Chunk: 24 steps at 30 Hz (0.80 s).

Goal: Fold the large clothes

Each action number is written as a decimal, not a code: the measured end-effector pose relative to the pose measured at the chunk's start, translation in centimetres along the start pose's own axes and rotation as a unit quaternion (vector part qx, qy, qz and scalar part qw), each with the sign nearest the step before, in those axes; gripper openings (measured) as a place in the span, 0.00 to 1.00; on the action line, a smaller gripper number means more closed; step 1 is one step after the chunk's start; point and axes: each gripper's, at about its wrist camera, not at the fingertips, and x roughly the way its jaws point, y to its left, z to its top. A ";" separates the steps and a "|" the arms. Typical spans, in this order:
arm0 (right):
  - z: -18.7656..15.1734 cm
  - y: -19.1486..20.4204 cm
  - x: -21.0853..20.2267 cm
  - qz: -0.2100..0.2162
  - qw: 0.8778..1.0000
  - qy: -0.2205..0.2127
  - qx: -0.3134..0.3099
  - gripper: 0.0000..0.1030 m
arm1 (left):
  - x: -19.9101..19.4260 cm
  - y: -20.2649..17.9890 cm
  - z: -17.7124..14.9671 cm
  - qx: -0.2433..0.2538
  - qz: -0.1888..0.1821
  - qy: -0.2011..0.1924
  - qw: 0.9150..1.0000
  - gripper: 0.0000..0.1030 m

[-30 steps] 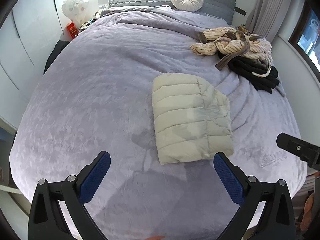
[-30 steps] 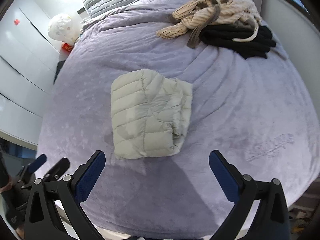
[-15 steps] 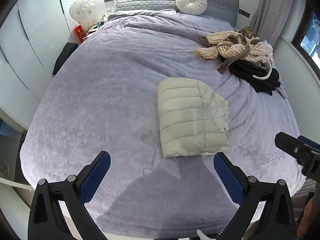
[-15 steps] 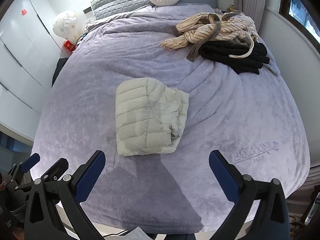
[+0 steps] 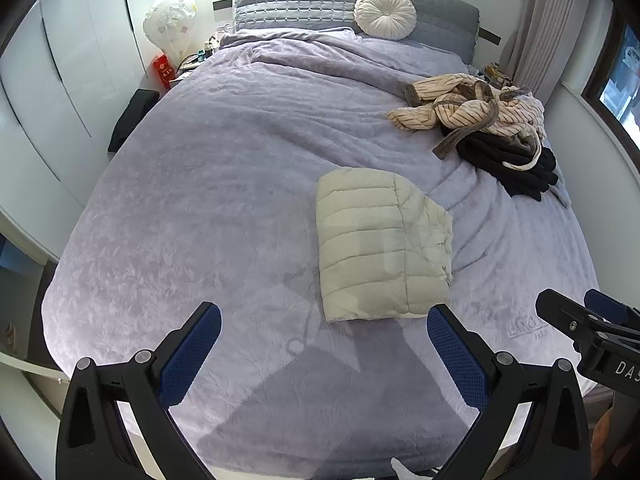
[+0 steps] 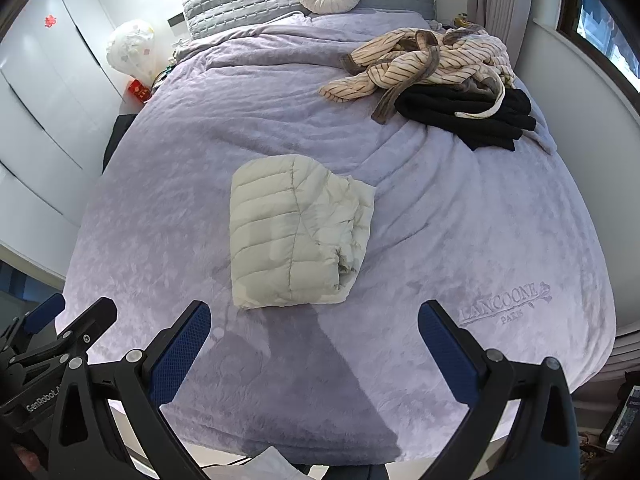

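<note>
A cream quilted puffer jacket (image 5: 380,244) lies folded into a rectangle on the lavender bed cover (image 5: 224,184); it also shows in the right wrist view (image 6: 296,236). My left gripper (image 5: 324,340) is open and empty, held above the bed's foot, short of the jacket. My right gripper (image 6: 314,338) is open and empty too, near the jacket's front edge. Each gripper shows at the edge of the other's view: the right one (image 5: 588,320) and the left one (image 6: 60,332).
A heap of clothes lies at the far right of the bed: a striped beige robe (image 6: 424,60) over a black garment (image 6: 472,116). A round white cushion (image 5: 384,14) leans on the grey headboard. White wardrobes (image 5: 60,80) stand left, a wall and window right.
Both grippers have pulled back and up from the bed, so the folded jacket looks smaller and farther away. The jacket has not moved. Both grippers stay open.
</note>
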 end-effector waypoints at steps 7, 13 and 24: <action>-0.2 0.0 -0.1 0.002 1.000 0.000 0.003 1.00 | 0.1 -0.2 -0.2 0.001 -0.002 0.002 1.000 1.00; -0.2 0.0 -0.1 0.003 1.000 0.002 0.002 1.00 | 0.1 -0.3 -0.3 0.001 -0.001 0.001 1.000 1.00; -0.2 -0.1 -0.1 0.003 1.000 0.002 0.002 1.00 | 0.2 -0.4 -0.3 0.003 -0.002 0.003 1.000 1.00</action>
